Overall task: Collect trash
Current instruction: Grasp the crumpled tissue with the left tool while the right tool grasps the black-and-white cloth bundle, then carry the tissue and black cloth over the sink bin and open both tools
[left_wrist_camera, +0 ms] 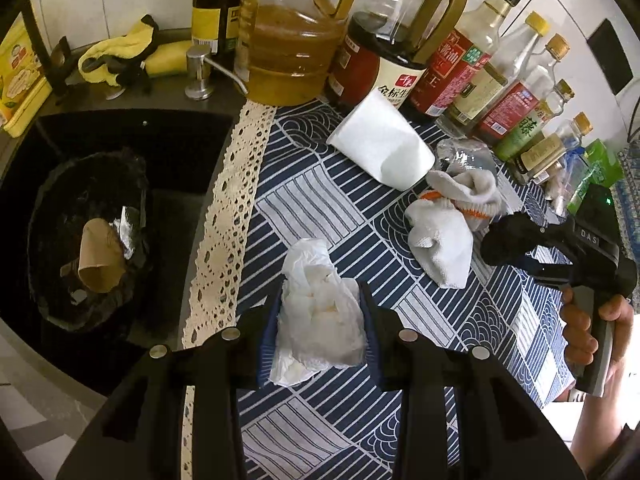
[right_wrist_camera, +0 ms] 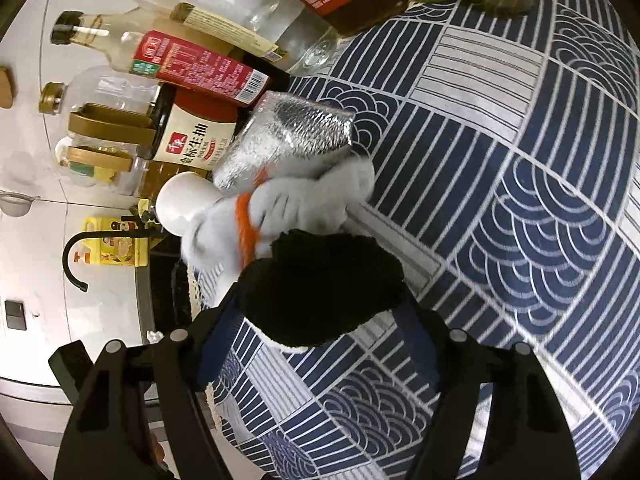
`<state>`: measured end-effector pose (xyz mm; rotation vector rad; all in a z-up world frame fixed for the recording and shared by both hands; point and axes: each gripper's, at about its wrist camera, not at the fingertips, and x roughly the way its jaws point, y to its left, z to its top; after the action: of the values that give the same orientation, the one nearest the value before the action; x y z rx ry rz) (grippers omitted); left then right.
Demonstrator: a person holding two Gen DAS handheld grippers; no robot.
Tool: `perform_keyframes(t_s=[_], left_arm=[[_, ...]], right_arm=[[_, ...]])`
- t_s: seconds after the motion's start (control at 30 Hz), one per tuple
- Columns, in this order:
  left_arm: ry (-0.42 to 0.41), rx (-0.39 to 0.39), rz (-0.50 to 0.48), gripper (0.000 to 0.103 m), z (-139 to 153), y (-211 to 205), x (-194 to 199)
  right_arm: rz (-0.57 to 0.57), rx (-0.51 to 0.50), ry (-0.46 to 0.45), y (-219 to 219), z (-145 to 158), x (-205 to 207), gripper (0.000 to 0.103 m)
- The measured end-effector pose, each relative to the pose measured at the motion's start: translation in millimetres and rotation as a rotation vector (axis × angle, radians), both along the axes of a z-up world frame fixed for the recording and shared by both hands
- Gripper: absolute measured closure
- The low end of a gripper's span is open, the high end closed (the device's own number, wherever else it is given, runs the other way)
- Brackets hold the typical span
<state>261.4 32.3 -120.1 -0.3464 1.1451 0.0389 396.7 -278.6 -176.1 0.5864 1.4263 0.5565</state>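
My left gripper (left_wrist_camera: 322, 300) is shut on a crumpled white tissue (left_wrist_camera: 320, 320) and holds it over the blue patterned tablecloth (left_wrist_camera: 320, 208). To its left a black-lined bin (left_wrist_camera: 44, 216) sits in the dark sink, with a cardboard tube (left_wrist_camera: 100, 256) inside. In the right wrist view my right gripper (right_wrist_camera: 320, 300) points down at the cloth, and a black sock (right_wrist_camera: 320, 276) fills the gap between its fingers, touching both pads. Just beyond it lie a white sock with an orange stripe (right_wrist_camera: 280, 208) and a silver foil pouch (right_wrist_camera: 288, 136).
Sauce and oil bottles (left_wrist_camera: 452, 76) line the back of the counter. A white paper cup (left_wrist_camera: 380, 144) lies on its side before them. Yellow gloves (left_wrist_camera: 120, 52) and a soap pump (left_wrist_camera: 198, 72) sit behind the sink. A hand (left_wrist_camera: 592, 328) grips the right tool's handle.
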Motion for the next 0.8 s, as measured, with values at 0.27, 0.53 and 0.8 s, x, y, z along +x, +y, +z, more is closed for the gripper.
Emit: perform_keyframes(t_s=[0.27,0.53,0.8], left_arm=[[-0.029,-0.027,-0.065,0.068,3,12,2],[-0.054,-0.052,-0.109,0.068,7,42,-8],[-0.070,-0.065,-0.087,0.068,9,99,-34]], right_arm=[[-0.027,-0.003,-0.030,9,26,-31,0.029],[0.009,-0.005,-0.047,64,44,-67,0.029],[0.119,-0.010,-0.058,151,54,-101,0.029]])
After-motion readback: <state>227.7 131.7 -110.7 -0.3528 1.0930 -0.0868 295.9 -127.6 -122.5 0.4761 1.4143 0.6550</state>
